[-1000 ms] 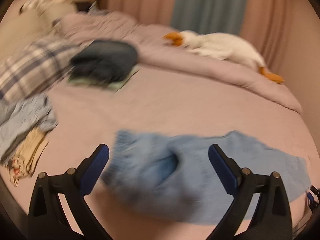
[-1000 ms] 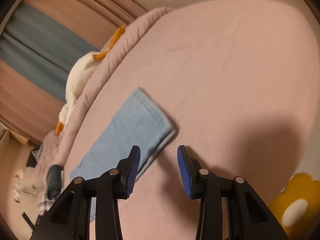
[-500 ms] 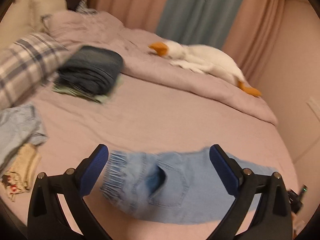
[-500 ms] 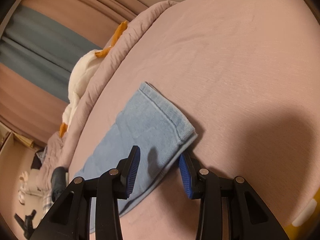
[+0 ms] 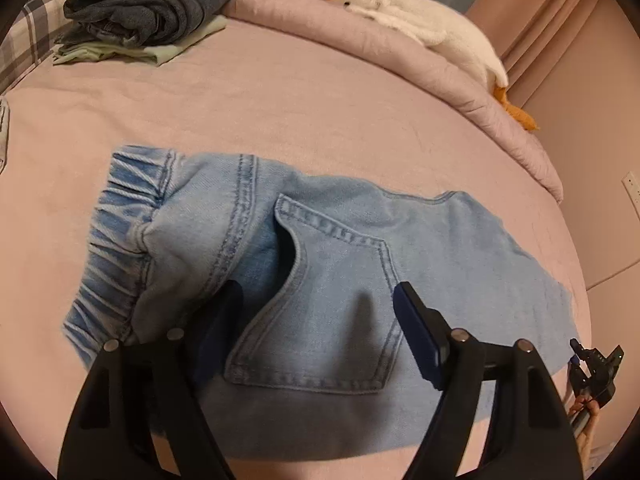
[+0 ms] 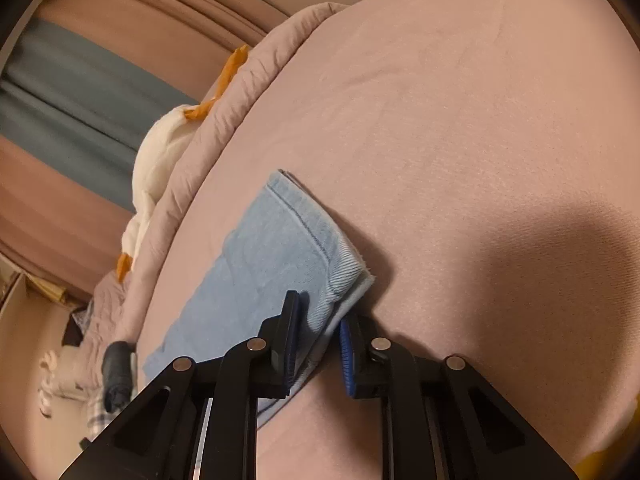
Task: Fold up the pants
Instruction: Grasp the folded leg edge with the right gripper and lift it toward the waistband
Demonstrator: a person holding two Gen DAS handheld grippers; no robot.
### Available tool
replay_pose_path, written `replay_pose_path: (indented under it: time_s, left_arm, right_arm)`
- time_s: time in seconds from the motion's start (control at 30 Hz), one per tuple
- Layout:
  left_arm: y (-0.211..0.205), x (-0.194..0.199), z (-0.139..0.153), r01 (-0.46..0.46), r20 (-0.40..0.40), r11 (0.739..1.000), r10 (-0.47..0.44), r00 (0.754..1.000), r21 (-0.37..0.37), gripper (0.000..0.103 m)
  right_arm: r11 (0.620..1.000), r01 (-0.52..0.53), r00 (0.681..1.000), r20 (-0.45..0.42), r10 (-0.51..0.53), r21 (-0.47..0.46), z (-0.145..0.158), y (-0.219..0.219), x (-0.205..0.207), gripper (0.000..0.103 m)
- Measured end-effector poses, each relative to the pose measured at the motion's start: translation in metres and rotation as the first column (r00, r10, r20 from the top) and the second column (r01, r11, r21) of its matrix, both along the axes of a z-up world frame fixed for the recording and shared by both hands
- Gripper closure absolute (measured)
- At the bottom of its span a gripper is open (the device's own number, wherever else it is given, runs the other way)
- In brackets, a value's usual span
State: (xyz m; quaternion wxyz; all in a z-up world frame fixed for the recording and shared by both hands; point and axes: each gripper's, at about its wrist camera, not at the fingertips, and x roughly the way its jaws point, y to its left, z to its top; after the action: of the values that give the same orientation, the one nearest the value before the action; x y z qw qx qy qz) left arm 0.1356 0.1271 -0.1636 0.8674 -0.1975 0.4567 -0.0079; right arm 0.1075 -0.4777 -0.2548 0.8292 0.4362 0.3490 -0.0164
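Light-blue denim pants (image 5: 320, 280) lie flat across the pink bed, elastic waistband (image 5: 116, 240) at the left, back pocket facing up, legs running right. My left gripper (image 5: 316, 320) is open, low over the seat, its fingers astride the back pocket. In the right wrist view the leg hem (image 6: 288, 240) lies on the sheet. My right gripper (image 6: 318, 344) has closed down around the near corner of the hem, with cloth between its blue pads (image 6: 347, 356). The right gripper also shows at the left wrist view's right edge (image 5: 596, 364).
A stack of folded dark clothes (image 5: 152, 4) sits at the back left beside a plaid pillow (image 5: 28, 36). A white plush goose (image 5: 412, 12) lies on the rolled duvet (image 5: 460, 92) along the far side. Curtains (image 6: 60, 100) hang behind.
My left gripper dropped down and forward onto the pants seat and narrowed somewhat. My right gripper advanced onto the hem corner and closed on it.
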Motion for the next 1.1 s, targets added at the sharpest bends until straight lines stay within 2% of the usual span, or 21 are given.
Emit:
replay_pose_path:
  time_s: [0.03, 0.13, 0.2, 0.23, 0.3, 0.4, 0.5, 0.63, 0.67, 0.73, 0.8, 0.83, 0.87, 0.93, 1.0, 1.03, 1.1]
  left_arm:
    - [-0.001, 0.0, 0.003, -0.002, -0.002, 1.0, 0.002, 1.0, 0.002, 0.027]
    - [-0.012, -0.005, 0.02, 0.035, 0.031, 0.999, -0.036, 0.999, 0.033, 0.014]
    - [-0.029, -0.009, 0.03, 0.105, 0.056, 0.994, -0.106, 0.993, 0.014, 0.004]
    - [-0.036, -0.007, 0.032, 0.132, 0.066, 0.991, -0.131, 0.989, -0.004, 0.003]
    - [-0.051, -0.006, 0.036, 0.197, 0.081, 0.973, -0.188, 0.979, -0.12, 0.003]
    - [-0.075, 0.004, 0.031, 0.258, 0.086, 0.911, -0.243, 0.966, -0.322, 0.003]
    - [-0.109, 0.011, 0.029, 0.31, 0.101, 0.849, -0.295, 0.95, -0.429, 0.003]
    - [-0.155, 0.024, 0.025, 0.388, 0.141, 0.71, -0.382, 0.913, -0.587, 0.001]
    - [-0.165, 0.029, 0.021, 0.386, 0.127, 0.693, -0.396, 0.91, -0.609, 0.001]
    - [-0.179, 0.038, 0.008, 0.373, 0.102, 0.67, -0.407, 0.908, -0.642, 0.001]
    - [-0.186, 0.045, -0.007, 0.338, 0.075, 0.644, -0.4, 0.914, -0.687, 0.001]
    - [-0.186, 0.05, -0.018, 0.307, 0.054, 0.627, -0.388, 0.92, -0.716, 0.001]
    - [-0.184, 0.052, -0.025, 0.276, 0.033, 0.626, -0.371, 0.928, -0.729, 0.002]
    - [-0.177, 0.055, -0.039, 0.221, 0.002, 0.634, -0.328, 0.945, -0.741, 0.012]
    - [-0.167, 0.054, -0.039, 0.216, 0.018, 0.655, -0.296, 0.955, -0.724, 0.06]
    - [-0.161, 0.054, -0.036, 0.222, 0.03, 0.67, -0.286, 0.958, -0.709, 0.07]
    - [-0.148, 0.053, -0.027, 0.23, 0.055, 0.7, -0.264, 0.963, -0.676, 0.082]
  right_arm:
    - [1.0, 0.003, 1.0, 0.0, -0.003, 0.003, 0.001, -0.001, 0.0, 0.086]
    - [1.0, 0.02, 1.0, 0.005, -0.02, 0.007, 0.005, -0.001, -0.002, 0.086]
    - [0.999, 0.016, 1.0, 0.023, -0.015, -0.046, 0.017, 0.004, -0.003, 0.089]
    - [0.996, 0.012, 0.999, 0.039, -0.009, -0.087, 0.026, 0.01, -0.002, 0.09]
    - [0.983, -0.003, 0.997, 0.075, 0.017, -0.183, 0.048, 0.026, -0.002, 0.091]
    - [0.935, -0.052, 0.986, 0.13, 0.104, -0.351, 0.085, 0.065, 0.001, 0.091]
    - [0.868, -0.126, 0.959, 0.166, 0.23, -0.48, 0.111, 0.116, 0.002, 0.091]
    - [0.773, -0.235, 0.901, 0.165, 0.4, -0.589, 0.117, 0.189, 0.001, 0.091]
    - [0.747, -0.254, 0.888, 0.157, 0.432, -0.615, 0.115, 0.204, 0.0, 0.091]
    - [0.67, -0.298, 0.853, 0.124, 0.506, -0.68, 0.108, 0.241, -0.001, 0.091]
    - [0.605, -0.344, 0.816, 0.089, 0.571, -0.718, 0.097, 0.273, -0.004, 0.091]
    - [0.585, -0.37, 0.798, 0.075, 0.597, -0.722, 0.093, 0.286, -0.004, 0.091]
    - [0.568, -0.397, 0.779, 0.063, 0.624, -0.721, 0.088, 0.297, -0.004, 0.091]
    - [0.527, -0.443, 0.74, 0.036, 0.671, -0.726, 0.079, 0.321, -0.005, 0.091]
    - [0.478, -0.466, 0.711, 0.007, 0.704, -0.744, 0.074, 0.341, -0.008, 0.091]
    - [0.455, -0.465, 0.703, -0.005, 0.711, -0.759, 0.073, 0.348, -0.011, 0.091]
    - [0.409, -0.458, 0.687, -0.023, 0.726, -0.79, 0.073, 0.363, -0.013, 0.091]
